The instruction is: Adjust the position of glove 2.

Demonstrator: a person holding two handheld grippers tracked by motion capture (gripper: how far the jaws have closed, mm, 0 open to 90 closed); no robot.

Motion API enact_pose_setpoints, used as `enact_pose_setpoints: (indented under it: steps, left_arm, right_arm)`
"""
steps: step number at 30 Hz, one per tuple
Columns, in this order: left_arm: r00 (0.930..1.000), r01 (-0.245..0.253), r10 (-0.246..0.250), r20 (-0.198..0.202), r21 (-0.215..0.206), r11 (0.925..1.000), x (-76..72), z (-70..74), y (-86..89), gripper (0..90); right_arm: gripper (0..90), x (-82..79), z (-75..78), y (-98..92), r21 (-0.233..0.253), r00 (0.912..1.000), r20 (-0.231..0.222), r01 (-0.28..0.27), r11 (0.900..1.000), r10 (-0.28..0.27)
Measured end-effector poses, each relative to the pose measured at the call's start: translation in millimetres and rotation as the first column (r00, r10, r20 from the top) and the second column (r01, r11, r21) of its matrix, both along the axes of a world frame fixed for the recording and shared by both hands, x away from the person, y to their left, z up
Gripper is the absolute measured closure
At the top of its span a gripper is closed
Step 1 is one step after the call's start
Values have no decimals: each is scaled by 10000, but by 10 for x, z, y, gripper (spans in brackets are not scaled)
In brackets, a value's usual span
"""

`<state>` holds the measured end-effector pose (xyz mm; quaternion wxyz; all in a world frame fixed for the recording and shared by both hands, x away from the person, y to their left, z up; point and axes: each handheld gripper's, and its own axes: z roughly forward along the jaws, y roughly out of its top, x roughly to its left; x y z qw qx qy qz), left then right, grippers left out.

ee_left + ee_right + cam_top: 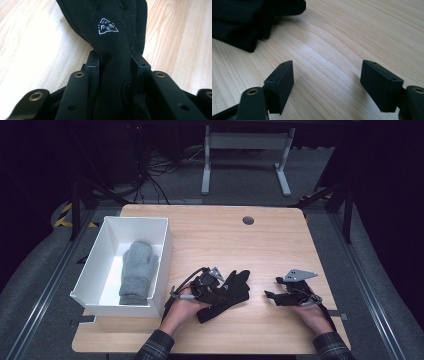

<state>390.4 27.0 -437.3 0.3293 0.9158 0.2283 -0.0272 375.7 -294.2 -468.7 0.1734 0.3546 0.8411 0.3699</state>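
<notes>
Grey mitten (137,271) is already in the white bin (89,270), and your left gripper (216,287) has its jaws clamped on the black glove (231,292) lying mid-table, so that one's left to go. Your right gripper (272,295) hovers spread wide with nothing in it; the glove's cuff end is buried between the jaws, hard to read.

The high view looks forward and down over the whole table (260,245) from the person's side. The left gripper view sits right against the black glove (112,45), low over the wood. The right gripper view skims the tabletop, catching that same glove (242,22) top left.
</notes>
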Motion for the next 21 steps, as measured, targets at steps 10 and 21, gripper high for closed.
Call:
enact_pose_setpoints:
  steps: [10,21]
  left_arm:
    - [9986,-514,518,118,-328,9981,-47,444,74,666]
    - [9933,-1081,1105,323,-706,9916,22,958,260,666]
  right_arm:
    - [263,-2,-1,4,-9,10000,-11,-48,10000,48]
    - [261,-2,-1,4,-12,10000,-15,-60,10000,60]
